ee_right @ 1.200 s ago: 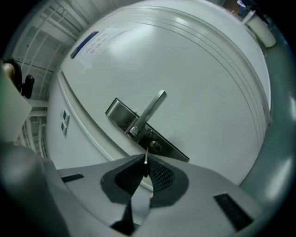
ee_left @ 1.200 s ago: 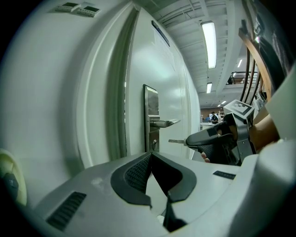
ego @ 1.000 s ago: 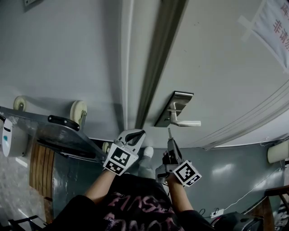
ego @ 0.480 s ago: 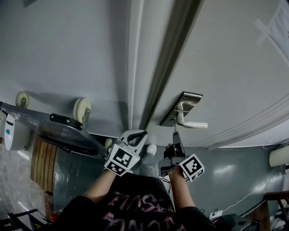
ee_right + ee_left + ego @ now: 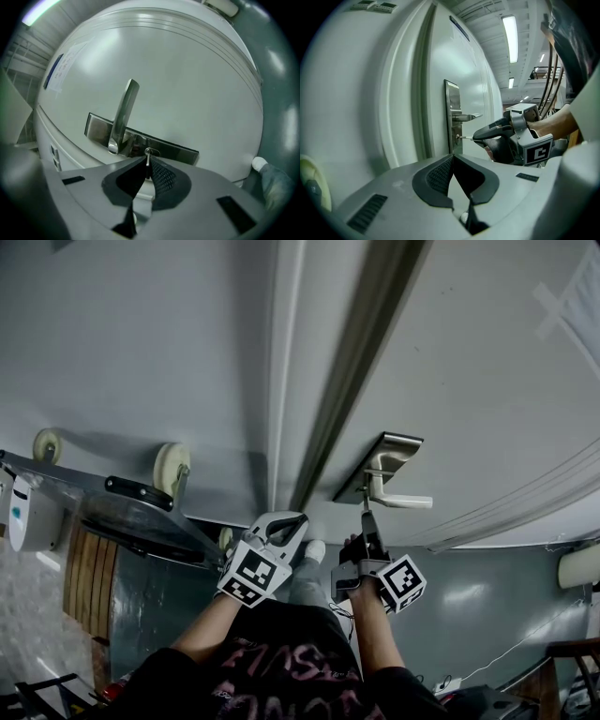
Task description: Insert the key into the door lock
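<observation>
A steel lock plate [image 5: 379, 463] with a lever handle [image 5: 401, 500] sits on the white door [image 5: 469, 381]. My right gripper [image 5: 367, 524] is shut on a thin metal key [image 5: 465, 137]. The key's tip is at the round keyhole [image 5: 150, 151], just under the lever handle [image 5: 123, 114]; how deep it sits I cannot tell. In the left gripper view the right gripper [image 5: 483, 137] points level at the lock plate [image 5: 452, 112]. My left gripper [image 5: 285, 523] hangs left of the right one, apart from the door, shut and empty. In its own view the right gripper [image 5: 146, 164] holds the key [image 5: 148, 161] upright.
The door frame [image 5: 347, 381] runs left of the lock plate. A trolley with pale wheels [image 5: 170, 468] and a dark handle [image 5: 139, 492] stands at the left. A paper notice [image 5: 577, 287] hangs on the door's upper right. A grey floor [image 5: 487, 587] lies below.
My right gripper has moved up to the lock with the key, whose tip now meets the keyhole. The left gripper has barely shifted.
</observation>
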